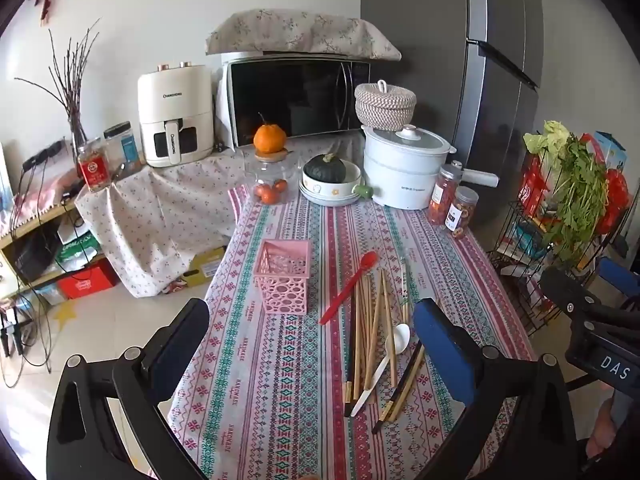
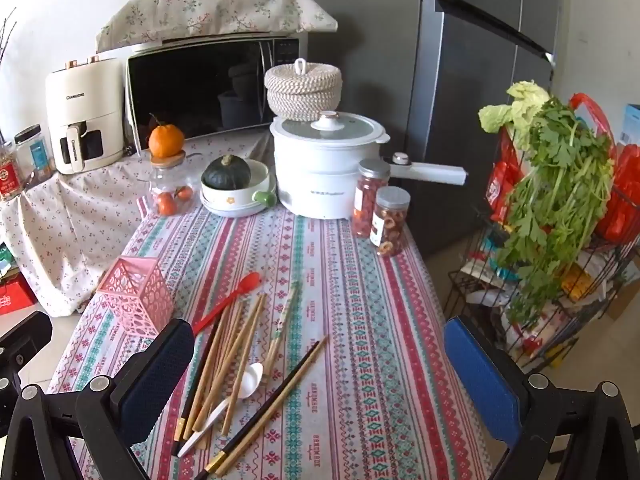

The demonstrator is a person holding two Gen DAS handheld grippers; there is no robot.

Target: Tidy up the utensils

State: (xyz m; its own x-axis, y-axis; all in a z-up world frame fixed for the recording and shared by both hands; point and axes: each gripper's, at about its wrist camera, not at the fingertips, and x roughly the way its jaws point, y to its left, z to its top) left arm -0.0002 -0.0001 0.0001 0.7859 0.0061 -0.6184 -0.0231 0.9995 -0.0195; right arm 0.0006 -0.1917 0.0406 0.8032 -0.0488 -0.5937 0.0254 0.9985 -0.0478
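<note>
Left wrist view: my left gripper (image 1: 310, 344) hangs with jaws spread wide and nothing between them.
Right wrist view: my right gripper (image 2: 320, 372) likewise spread and bare.
Surface: table (image 2: 360, 320) under a striped patterned cloth.
Utensils: chopsticks (image 1: 374, 332), white spoon (image 1: 386, 360) and red spoon (image 1: 348, 288) lie loose near the front edge.
Holder: pink basket (image 1: 282, 276) stands upright toward the left edge, just beside the red spoon.
Far edge: white pot (image 2: 324, 168), squash in a bowl (image 2: 228, 178), jars (image 2: 380, 216).
Room: microwave (image 1: 296, 100), air fryer (image 1: 174, 118), grey fridge (image 2: 460, 100), wire rack with greens (image 2: 552, 208) off the right edge.
</note>
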